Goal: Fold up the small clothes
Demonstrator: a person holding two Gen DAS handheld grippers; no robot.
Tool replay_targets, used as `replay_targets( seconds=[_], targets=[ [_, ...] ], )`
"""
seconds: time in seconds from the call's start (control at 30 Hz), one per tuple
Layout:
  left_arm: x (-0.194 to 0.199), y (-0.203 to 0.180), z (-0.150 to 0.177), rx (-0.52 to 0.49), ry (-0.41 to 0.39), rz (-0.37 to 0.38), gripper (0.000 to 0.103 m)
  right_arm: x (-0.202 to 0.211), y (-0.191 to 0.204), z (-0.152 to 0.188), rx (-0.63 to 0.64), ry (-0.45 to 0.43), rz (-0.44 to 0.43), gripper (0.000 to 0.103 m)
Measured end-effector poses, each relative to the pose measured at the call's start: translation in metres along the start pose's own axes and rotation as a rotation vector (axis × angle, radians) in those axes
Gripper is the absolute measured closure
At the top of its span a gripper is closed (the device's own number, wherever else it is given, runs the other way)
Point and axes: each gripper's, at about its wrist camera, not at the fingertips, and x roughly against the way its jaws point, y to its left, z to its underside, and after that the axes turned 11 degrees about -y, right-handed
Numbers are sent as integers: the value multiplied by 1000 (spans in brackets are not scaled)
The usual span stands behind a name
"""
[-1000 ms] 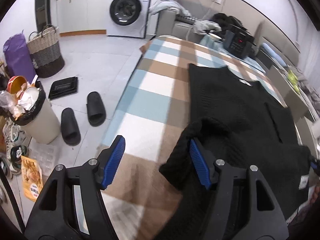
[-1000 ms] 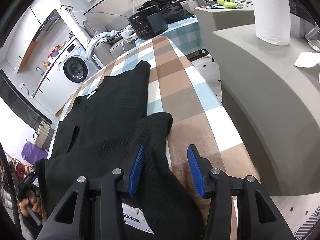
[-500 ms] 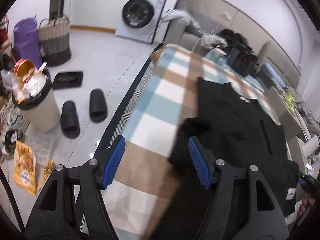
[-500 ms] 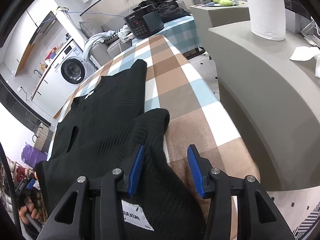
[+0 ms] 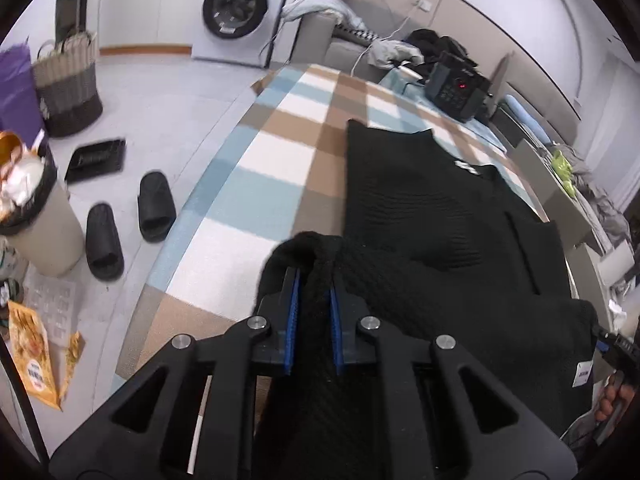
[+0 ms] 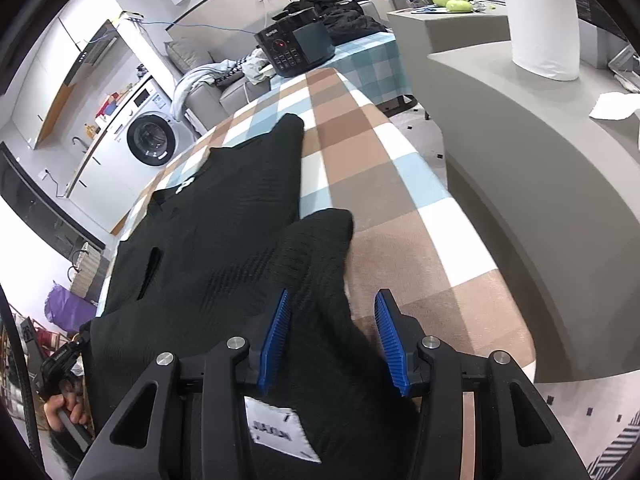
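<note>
Long table w/ a checked cloth (image 5: pixel 256 200) in blue, brown and white squares, running from near edge to far end. A black sweater (image 5: pixel 420 200) lies flat on it, spread lengthwise, collar toward the far end; one sleeve (image 6: pixel 320 240) is folded in over the near part. White label (image 6: pixel 280 432) shows at the near hem. At the far end a black box w/ buttons (image 6: pixel 296 46) sits on the cloth, a red light on its panel. Left of the table, on the pale tile floor (image 5: pixel 168 104): two black slippers (image 5: pixel 156 204), a flat black tray (image 5: pixel 96 156), a bin (image 5: pixel 36 220), a woven basket (image 5: pixel 68 80).
</note>
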Motion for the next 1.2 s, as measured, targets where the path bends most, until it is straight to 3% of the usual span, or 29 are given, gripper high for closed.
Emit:
replay_targets(
  seconds=[0.23,0.27,0.33,0.53,0.73,0.97,1.1,1.2],
  targets=[
    [7,16,3,34,3,-10,88,11,-14,0,-27,-3,19,57],
    [11,17,5,34,8,-13,86,14,-15,2,-23,-2,11,57],
    [21,19,9,37,23,-10,70,19,-17,6,-21,4,-7,57],
    [55,17,27,37,14,2,52,34,-19,23,-26,8,-69,57],
    [69,10,49,1,38,-6,49,44,-22,29,-7,33,-99,57],
    [73,10,63,6,61,-13,49,81,-45,14,43,-34,-25,57],
    [68,6,65,-4,79,-11,50,77,-45,16,101,15,-42,53],
    [64,2,66,-15,87,-13,49,59,-38,23,124,75,-107,52]
  ],
)
